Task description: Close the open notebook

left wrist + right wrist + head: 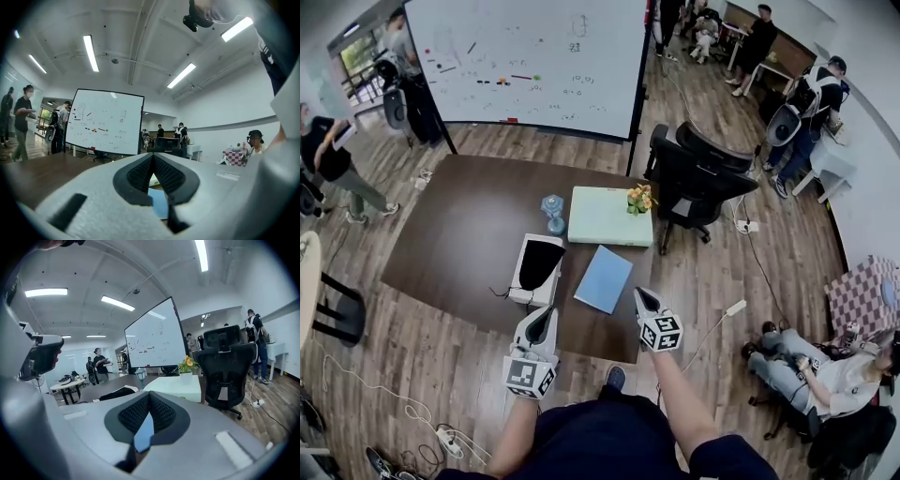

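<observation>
Looking down, head view: blue rectangular notebook (603,278) is lying flat on the dark brown wooden table (469,234), near its front edge; left gripper (542,315) and right gripper (643,296) are hovering just short of it, one on each side.
Left gripper view: jaws are meeting at the tips, gripping nothing; blue cover is showing beyond them.
Right gripper view: jaws are likewise pressing together, empty; notebook is lying just ahead.

notebook (603,278) blue | table (469,230) dark brown | box (605,217) mint green
</observation>
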Motion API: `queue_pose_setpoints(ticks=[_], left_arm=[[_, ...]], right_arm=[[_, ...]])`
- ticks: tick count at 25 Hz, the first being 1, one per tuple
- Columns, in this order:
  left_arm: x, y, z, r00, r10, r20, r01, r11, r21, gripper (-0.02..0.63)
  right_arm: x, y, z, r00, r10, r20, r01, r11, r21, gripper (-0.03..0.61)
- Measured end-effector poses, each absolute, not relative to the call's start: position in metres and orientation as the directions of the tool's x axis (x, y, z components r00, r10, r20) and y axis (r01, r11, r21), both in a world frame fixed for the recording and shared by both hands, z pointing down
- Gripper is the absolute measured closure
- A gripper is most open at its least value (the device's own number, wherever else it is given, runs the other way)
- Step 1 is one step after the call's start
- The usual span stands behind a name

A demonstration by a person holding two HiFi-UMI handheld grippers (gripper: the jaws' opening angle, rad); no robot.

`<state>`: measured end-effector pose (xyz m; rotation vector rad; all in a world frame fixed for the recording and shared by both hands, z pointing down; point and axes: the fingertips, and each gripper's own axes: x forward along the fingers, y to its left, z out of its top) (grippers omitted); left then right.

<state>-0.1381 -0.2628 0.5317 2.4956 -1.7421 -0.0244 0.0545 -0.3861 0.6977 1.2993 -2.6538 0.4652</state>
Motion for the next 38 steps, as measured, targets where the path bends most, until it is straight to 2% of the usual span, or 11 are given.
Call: queue_pose_setpoints(ticks=[13, 27, 38], left_arm=[[-0.11, -0.254, 0.541, 0.446, -0.894, 0.044, -0.892, -0.44, 0.099, 0.627], [-0.099, -0.231, 0.539, 0.505, -0.862, 0.043, -0.861, -0.501, 0.083, 0.627], [-0.1, -0.211, 0.538, 0.53, -0.847, 0.044, -0.847, -0.526, 0.074, 0.627]], right_arm=[[0.11, -0.328, 0.618, -0.464, -0.877, 0.126, -0.885, 0.453, -0.105, 0.574], [0.127, -0.266, 0.594, -0.39, -0.916, 0.097, -0.921, 0.388, -0.035, 0.574], [0.139, -0.233, 0.592, -0.341, -0.936, 0.092, -0.94, 0.337, -0.051, 0.574]])
